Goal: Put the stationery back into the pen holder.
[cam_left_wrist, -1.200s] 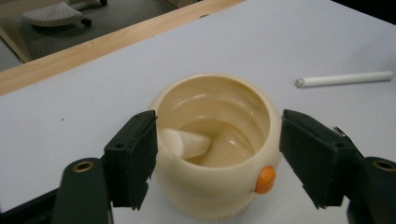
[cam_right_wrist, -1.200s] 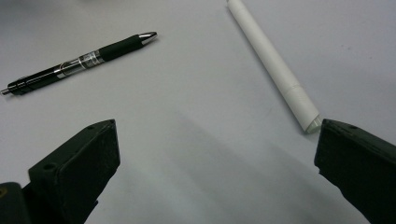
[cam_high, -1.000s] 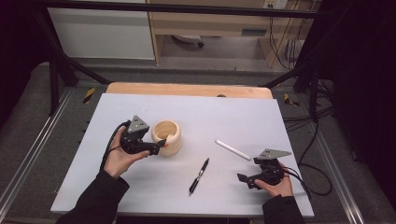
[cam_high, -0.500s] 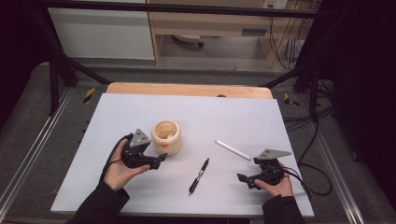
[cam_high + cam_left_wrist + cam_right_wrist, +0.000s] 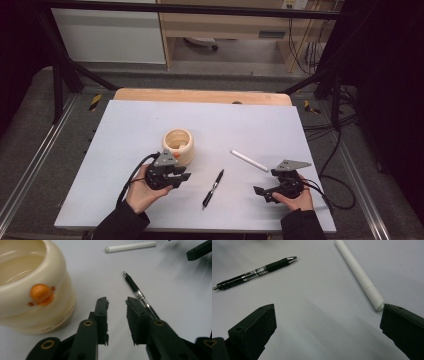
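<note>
Lying on matte grey table [image 5: 150,125], slim black pen [image 5: 213,188], glossy cream pot [image 5: 178,145] (round-bellied), both hand-held grippers released, empty.

No text, brand or number is showing clearly enough to read in any view. The cream-coloured cup [image 5: 32,287] is carrying a faint row of small reddish marks around its lower band in the left gripper view, but they are appearing too blurred to make out as letters. The black pen [image 5: 138,293] is showing a clear section with a silver band near its grip, and any print there is too small to tell. The white stick [image 5: 359,275] is lying plain, bearing no marks on its side.
</note>
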The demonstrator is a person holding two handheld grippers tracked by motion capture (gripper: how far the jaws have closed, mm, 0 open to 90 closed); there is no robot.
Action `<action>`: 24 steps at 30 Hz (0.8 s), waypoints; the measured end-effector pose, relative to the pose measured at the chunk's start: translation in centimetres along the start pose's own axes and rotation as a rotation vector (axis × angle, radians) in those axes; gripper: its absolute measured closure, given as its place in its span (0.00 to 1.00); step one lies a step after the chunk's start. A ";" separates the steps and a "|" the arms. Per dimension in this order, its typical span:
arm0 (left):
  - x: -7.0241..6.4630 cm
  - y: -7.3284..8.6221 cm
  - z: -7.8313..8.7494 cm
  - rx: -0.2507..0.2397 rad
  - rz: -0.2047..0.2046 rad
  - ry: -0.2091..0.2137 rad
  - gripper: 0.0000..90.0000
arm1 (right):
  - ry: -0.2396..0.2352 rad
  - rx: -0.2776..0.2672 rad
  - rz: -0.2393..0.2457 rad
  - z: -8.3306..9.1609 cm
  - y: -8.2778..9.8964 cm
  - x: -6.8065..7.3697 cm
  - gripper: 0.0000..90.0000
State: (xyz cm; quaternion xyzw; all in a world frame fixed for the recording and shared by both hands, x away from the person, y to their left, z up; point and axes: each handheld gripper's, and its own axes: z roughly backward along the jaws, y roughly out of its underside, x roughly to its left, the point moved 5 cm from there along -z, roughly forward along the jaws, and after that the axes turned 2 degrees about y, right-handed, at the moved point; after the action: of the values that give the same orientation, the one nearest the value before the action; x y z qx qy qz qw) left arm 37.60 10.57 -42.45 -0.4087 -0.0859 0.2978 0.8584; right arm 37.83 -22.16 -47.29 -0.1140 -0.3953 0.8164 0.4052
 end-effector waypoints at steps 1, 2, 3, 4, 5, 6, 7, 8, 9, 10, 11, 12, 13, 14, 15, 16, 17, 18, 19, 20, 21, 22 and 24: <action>-0.3 -0.1 -0.3 0.005 -0.006 0.008 0.81 | 0.001 0.001 0.004 0.0 0.0 0.0 0.01; -0.8 -0.2 -0.8 0.013 -0.008 0.023 0.84 | 0.000 0.000 0.003 0.0 0.0 0.0 0.01; -1.0 -0.2 -1.0 0.019 -0.011 0.029 0.87 | 0.001 0.000 0.003 0.0 0.0 0.0 0.01; -1.4 -0.3 -1.4 0.026 -0.018 0.036 0.89 | 0.000 -0.001 0.001 0.0 0.0 0.0 0.01; -1.7 -0.3 -1.8 0.034 -0.029 0.039 0.91 | 0.000 -0.002 0.002 0.0 0.0 0.0 0.01; -2.1 -0.4 -2.2 0.041 -0.039 0.042 0.94 | 0.000 -0.001 0.002 0.0 0.0 0.0 0.01; -2.4 -0.4 -2.6 0.045 -0.039 0.050 0.95 | 0.000 0.000 0.003 0.0 0.0 0.0 0.01; -2.7 -0.5 -3.0 0.052 -0.044 0.058 0.96 | 0.001 0.000 0.004 0.0 0.0 0.0 0.01; -3.0 -0.5 -3.4 0.059 -0.051 0.066 0.98 | 0.001 0.003 0.005 0.0 0.0 0.0 0.01; -3.3 -0.6 -3.8 0.062 -0.048 0.073 0.99 | 0.002 0.001 0.005 0.0 0.0 0.0 0.01; -3.6 -0.6 -4.2 0.068 -0.051 0.081 0.99 | 0.001 0.001 0.005 0.0 0.0 0.0 0.01; -3.9 -0.7 -4.6 0.075 -0.058 0.090 0.99 | 0.001 0.001 0.006 0.0 0.0 0.0 0.01; -4.2 -0.7 -5.0 0.082 -0.063 0.098 0.99 | 0.001 0.001 0.005 0.0 0.0 0.0 0.01; -4.6 -0.6 -5.5 0.090 -0.067 0.108 0.99 | 0.001 0.001 0.006 0.0 0.0 0.0 0.01; -4.9 -0.6 -5.8 0.099 -0.073 0.116 0.99 | 0.001 0.001 0.006 0.0 0.0 0.0 0.01; -5.1 -0.6 -6.2 0.105 -0.076 0.122 0.99 | 0.002 0.001 0.006 0.0 0.0 0.0 0.01; -5.3 -0.5 -6.6 0.113 -0.082 0.127 0.99 | 0.001 0.001 0.006 0.0 0.0 0.0 0.01; -5.5 -0.5 -6.9 0.123 -0.087 0.130 0.99 | -0.001 0.001 0.003 0.0 0.0 0.0 0.02; -5.6 -0.5 -7.1 0.128 -0.090 0.131 0.99 | -0.001 0.000 0.003 0.0 0.0 0.0 0.02; -5.7 -0.4 -7.3 0.133 -0.092 0.134 0.99 | -0.001 0.000 0.003 0.0 0.0 0.0 0.02; -5.7 -0.4 -7.5 0.136 -0.090 0.138 0.99 | -0.002 0.001 0.002 0.1 0.0 0.0 0.02; -5.8 -0.4 -7.7 0.139 -0.093 0.139 0.99 | -0.002 -0.001 0.003 0.0 0.0 0.0 0.02; -5.7 -0.3 -8.0 0.149 -0.100 0.135 0.99 | -0.001 -0.001 0.003 0.0 0.0 0.0 0.02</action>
State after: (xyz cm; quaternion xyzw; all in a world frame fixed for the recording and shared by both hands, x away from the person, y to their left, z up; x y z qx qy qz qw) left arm 36.20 1.93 -46.90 -0.3581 -0.0256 0.2319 0.9041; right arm 37.78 -22.16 -47.28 -0.1143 -0.3956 0.8170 0.4037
